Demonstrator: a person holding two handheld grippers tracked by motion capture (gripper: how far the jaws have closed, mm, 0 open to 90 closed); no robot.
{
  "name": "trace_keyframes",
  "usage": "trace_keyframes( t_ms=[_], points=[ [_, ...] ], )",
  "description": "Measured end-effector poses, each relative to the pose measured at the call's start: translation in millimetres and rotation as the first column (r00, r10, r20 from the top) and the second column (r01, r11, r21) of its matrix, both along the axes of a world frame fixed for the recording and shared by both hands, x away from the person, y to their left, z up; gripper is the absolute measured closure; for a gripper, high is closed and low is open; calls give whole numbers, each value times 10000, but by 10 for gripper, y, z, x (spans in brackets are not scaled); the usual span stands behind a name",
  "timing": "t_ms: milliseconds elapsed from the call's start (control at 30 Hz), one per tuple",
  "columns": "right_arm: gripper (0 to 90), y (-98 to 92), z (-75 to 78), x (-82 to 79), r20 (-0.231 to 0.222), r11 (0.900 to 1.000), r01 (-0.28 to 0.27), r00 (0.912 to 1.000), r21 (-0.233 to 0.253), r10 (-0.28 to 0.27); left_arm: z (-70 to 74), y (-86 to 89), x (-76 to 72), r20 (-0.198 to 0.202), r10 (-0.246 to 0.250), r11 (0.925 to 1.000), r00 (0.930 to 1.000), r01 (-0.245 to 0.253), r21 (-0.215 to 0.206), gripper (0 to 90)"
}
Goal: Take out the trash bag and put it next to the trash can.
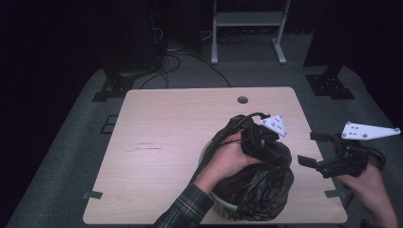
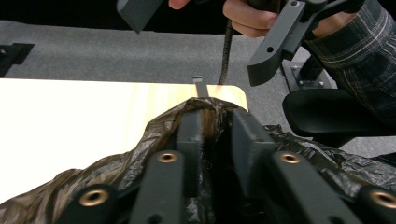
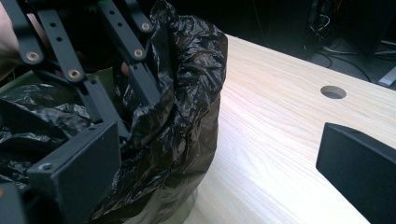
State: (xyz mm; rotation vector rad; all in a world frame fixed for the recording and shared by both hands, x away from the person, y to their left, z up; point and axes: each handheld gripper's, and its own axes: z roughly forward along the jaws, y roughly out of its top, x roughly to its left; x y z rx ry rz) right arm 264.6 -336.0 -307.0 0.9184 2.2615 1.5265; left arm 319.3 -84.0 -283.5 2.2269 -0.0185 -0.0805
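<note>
A black rubbish bag [image 1: 259,183] lines a pale green bin [image 1: 221,202] at the table's front right. My left gripper [image 1: 273,151], held in a hand over the bin, is shut on a fold of the bag's rim [image 2: 210,109]; its jaws [image 2: 212,123] pinch the plastic between them. My right gripper [image 1: 313,149] hovers just right of the bin, open, with nothing between its jaws. In the right gripper view the right gripper [image 3: 217,168] faces the bag's side [image 3: 187,93], and the left gripper [image 3: 123,100] grips the plastic there. The left gripper view shows the right gripper [image 2: 205,28] farther off.
The wooden table [image 1: 166,142] has a round cable hole [image 1: 243,99] near its far edge. Clips [image 1: 93,194] sit on its front corners. A white desk frame [image 1: 247,28] and cables [image 1: 176,57] stand on the grey floor beyond. A black chair seat [image 2: 327,112] is beside the table.
</note>
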Motion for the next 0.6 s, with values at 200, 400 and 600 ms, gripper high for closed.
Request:
trace_keyframes(
  t_ms=[200,400,600],
  points=[
    [0,-5,2,-5,-15,10000,14,10000,25,-14,109,132,-54,-25,119,9992,9999,-120,-370,617],
    [0,-11,2,-5,-11,10000,25,10000,56,-25,182,266,-75,-54,350,9981,9994,-352,-508,573],
    [0,-4,2,-5,-17,10000,30,10000,29,-30,233,383,-114,-21,598,9981,9982,-598,-151,522]
  ],
)
